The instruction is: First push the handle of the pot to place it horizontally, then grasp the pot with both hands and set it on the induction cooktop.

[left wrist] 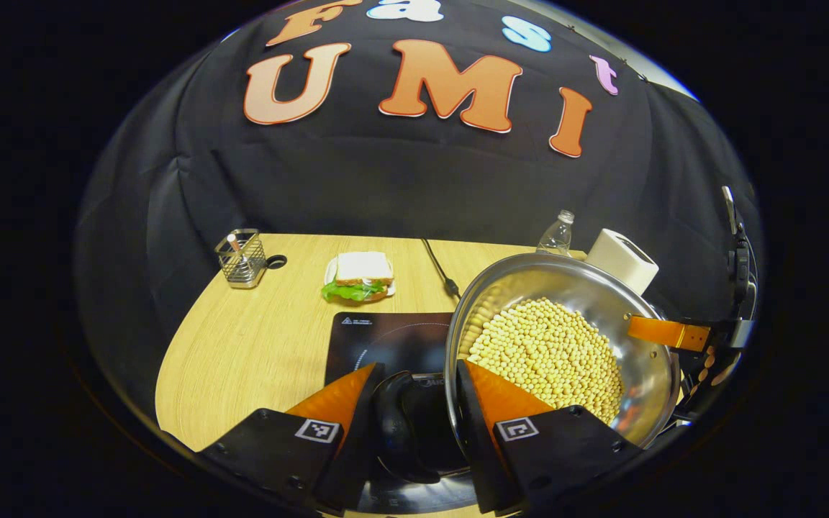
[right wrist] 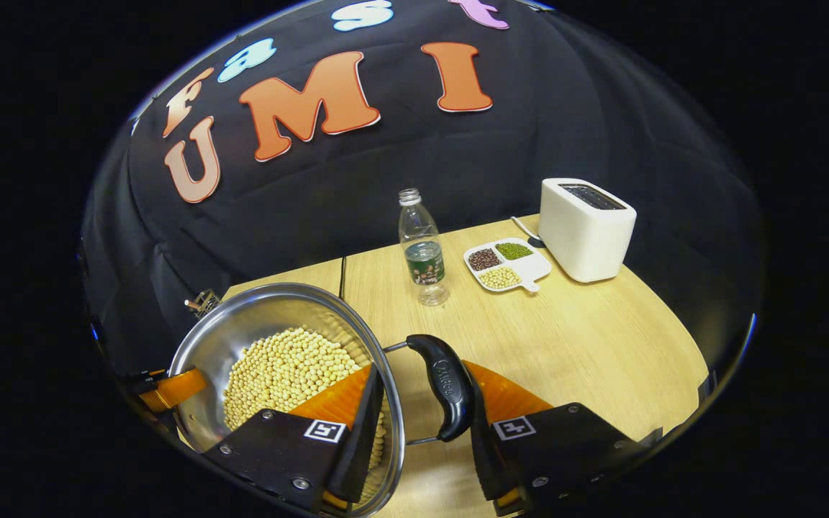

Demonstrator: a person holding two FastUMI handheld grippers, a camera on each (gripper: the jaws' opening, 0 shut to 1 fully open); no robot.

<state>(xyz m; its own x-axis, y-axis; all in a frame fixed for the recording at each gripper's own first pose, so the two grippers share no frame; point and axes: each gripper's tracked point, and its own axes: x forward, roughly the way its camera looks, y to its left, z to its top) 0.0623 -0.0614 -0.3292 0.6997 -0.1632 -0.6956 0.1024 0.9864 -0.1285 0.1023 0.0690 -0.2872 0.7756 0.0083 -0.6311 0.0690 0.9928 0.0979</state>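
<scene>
In the left gripper view our left gripper (left wrist: 414, 392) straddles the pot's (left wrist: 645, 360) near side: one finger sits inside the bowl against the rim, the other outside, with a black handle (left wrist: 407, 424) between them; the fingers look set apart around the handle and rim, and we cannot tell whether both press on it. The pot, full of pale beans (left wrist: 551, 352), hangs over the right edge of the black cooktop (left wrist: 386, 338), and we cannot tell whether it rests on it. Across the bowl the other gripper's orange finger (left wrist: 666, 333) lies over the far rim. Farther back on the table (left wrist: 242, 360) stand a wire basket (left wrist: 240, 259), a sandwich (left wrist: 360, 277), a cable (left wrist: 440, 270), a bottle (left wrist: 557, 234) and a toaster (left wrist: 623, 259). In the right gripper view our right gripper (right wrist: 422, 403) brackets the pot's (right wrist: 242, 324) rim and the other handle (right wrist: 447, 385), one finger inside over the beans (right wrist: 278, 370), one outside touching the handle; its grip is likewise unclear. Beyond it we see the bottle (right wrist: 422, 248), a divided dish (right wrist: 506, 266) of beans and the toaster (right wrist: 587, 226).
</scene>
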